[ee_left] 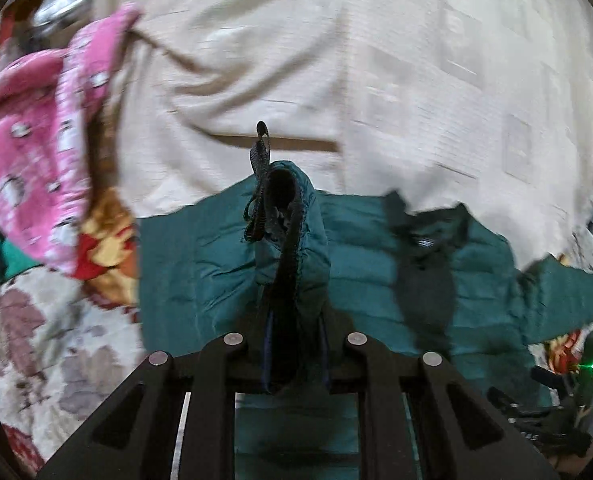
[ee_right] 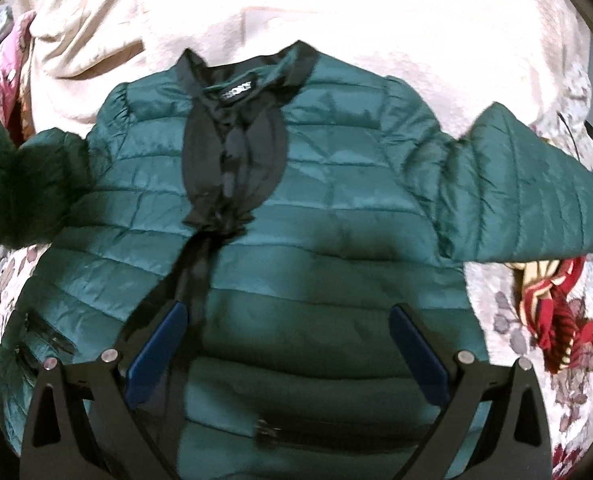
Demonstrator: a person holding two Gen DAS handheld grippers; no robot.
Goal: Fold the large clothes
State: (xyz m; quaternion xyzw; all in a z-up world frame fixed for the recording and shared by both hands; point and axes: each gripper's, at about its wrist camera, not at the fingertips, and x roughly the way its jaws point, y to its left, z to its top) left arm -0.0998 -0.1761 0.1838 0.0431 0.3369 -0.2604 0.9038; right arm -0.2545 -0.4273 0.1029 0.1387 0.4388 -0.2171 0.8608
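Note:
A dark green quilted puffer jacket (ee_right: 336, 216) lies front up on a cream blanket, with a black collar and zip placket (ee_right: 232, 148). Its right sleeve (ee_right: 536, 192) stretches out to the right. My left gripper (ee_left: 294, 280) is shut on the cuff of the left sleeve (ee_left: 292, 240), lifted above the jacket body (ee_left: 200, 264); a black loop hangs from the cuff. That lifted sleeve shows at the left edge of the right wrist view (ee_right: 12, 176). My right gripper (ee_right: 288, 324) is open and empty, hovering over the jacket's lower front.
A cream blanket (ee_right: 336, 8) covers the bed behind the jacket. A pink patterned cloth (ee_left: 36, 148) lies at the left. A floral bedspread (ee_left: 36, 340) lies underneath. A red striped cloth (ee_right: 552, 308) lies at the right.

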